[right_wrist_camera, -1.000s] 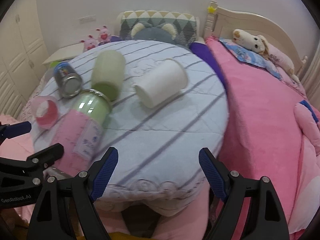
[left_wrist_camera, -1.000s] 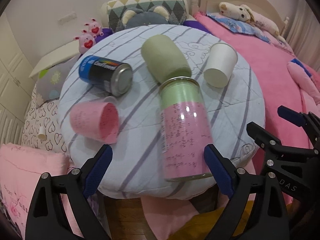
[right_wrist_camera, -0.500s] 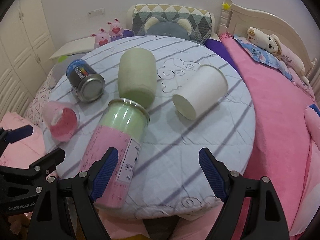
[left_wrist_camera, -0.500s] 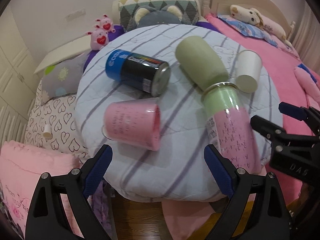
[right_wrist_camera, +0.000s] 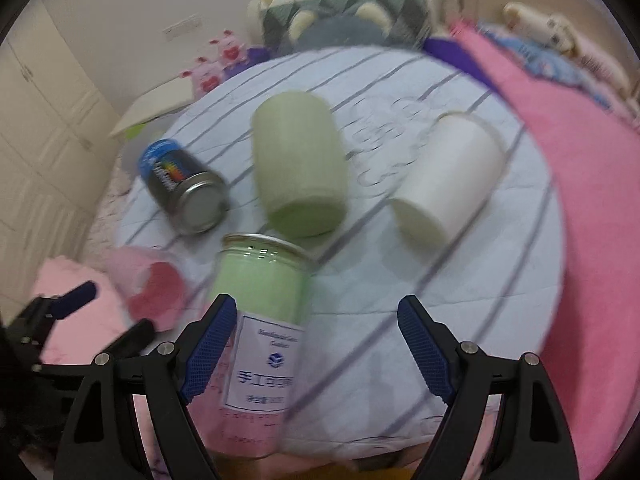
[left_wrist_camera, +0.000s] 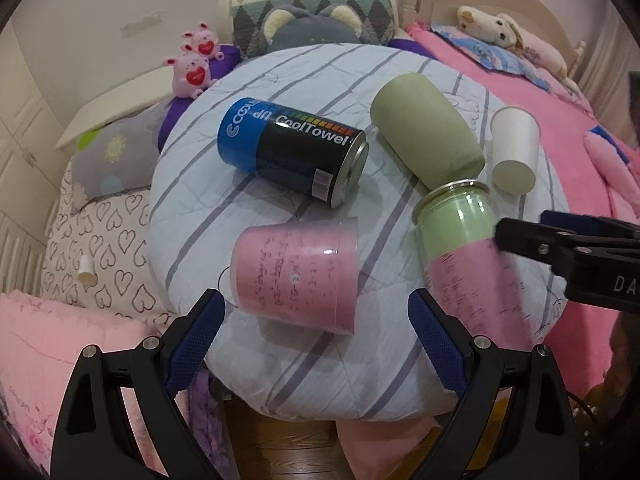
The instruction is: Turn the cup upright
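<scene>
Several containers lie on their sides on a round striped cushion (left_wrist_camera: 304, 364). A pink plastic cup (left_wrist_camera: 298, 278) lies just ahead of my left gripper (left_wrist_camera: 316, 316), which is open and empty. A green-and-pink jar (left_wrist_camera: 468, 256), a sage green cup (left_wrist_camera: 428, 128), a white paper cup (left_wrist_camera: 514, 148) and a blue-black CoolTowel can (left_wrist_camera: 292, 152) lie beyond. My right gripper (right_wrist_camera: 316, 332) is open and empty; its left finger is beside the jar (right_wrist_camera: 260, 320). The white cup (right_wrist_camera: 448, 188), green cup (right_wrist_camera: 300, 168), can (right_wrist_camera: 184, 192) and pink cup (right_wrist_camera: 148, 292) show in the blurred right wrist view.
A pink bed (left_wrist_camera: 560, 120) runs along the right with plush toys (left_wrist_camera: 500, 28) and pillows at the back. Heart-print and pink cushions (left_wrist_camera: 92, 240) lie left of the round cushion. White cabinets (right_wrist_camera: 48, 140) stand at far left. Wooden floor (left_wrist_camera: 280, 444) is below.
My left gripper has swung left, from the jar towards the pink cup, and come closer. My right gripper has moved left and forward towards the jar; its view is now blurred.
</scene>
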`<state>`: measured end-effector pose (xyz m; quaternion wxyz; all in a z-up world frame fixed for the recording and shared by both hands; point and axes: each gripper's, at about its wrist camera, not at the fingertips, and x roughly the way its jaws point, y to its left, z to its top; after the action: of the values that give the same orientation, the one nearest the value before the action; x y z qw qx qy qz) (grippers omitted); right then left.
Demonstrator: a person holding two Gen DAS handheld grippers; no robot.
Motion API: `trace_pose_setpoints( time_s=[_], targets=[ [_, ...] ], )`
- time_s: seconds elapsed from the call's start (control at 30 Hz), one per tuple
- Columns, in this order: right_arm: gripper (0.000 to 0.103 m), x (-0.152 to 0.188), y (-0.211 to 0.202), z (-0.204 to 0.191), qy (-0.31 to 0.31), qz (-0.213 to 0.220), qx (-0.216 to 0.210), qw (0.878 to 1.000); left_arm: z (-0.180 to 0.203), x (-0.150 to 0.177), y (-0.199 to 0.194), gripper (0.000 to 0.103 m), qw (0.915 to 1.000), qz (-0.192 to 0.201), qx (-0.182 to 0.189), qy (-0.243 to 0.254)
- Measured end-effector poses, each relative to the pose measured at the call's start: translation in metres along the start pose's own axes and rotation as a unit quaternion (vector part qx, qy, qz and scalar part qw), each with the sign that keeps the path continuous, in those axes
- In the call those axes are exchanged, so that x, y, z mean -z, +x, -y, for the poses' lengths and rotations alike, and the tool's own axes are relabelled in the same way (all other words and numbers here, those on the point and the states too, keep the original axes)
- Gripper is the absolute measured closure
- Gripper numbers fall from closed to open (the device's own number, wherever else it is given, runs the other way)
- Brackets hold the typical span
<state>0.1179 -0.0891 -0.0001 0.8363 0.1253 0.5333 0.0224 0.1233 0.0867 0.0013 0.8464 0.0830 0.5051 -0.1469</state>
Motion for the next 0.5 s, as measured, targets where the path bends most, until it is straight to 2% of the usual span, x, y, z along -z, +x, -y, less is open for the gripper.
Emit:
trace_pose_setpoints(
  time_s=[0.17, 0.37, 0.5],
  targets=[
    [0.018, -0.005, 0.016, -0.014, 0.002, -0.020, -0.009, 1.000, -0.003, -0.002, 0.004, 0.009, 1.0000, -0.001, 0.008, 0.006],
    [0.011, -0.007, 0.040, -0.025, 0.004, -0.046, -0.034, 0.998, -0.013, -0.003, 0.013, 0.009, 0.9998, -0.009, 0.017, 0.001],
    [0.012, -0.009, 0.056, -0.025, 0.011, -0.062, -0.038, 0.997, -0.019, -0.002, 0.018, 0.009, 0.9997, -0.015, 0.019, -0.004]
  ],
)
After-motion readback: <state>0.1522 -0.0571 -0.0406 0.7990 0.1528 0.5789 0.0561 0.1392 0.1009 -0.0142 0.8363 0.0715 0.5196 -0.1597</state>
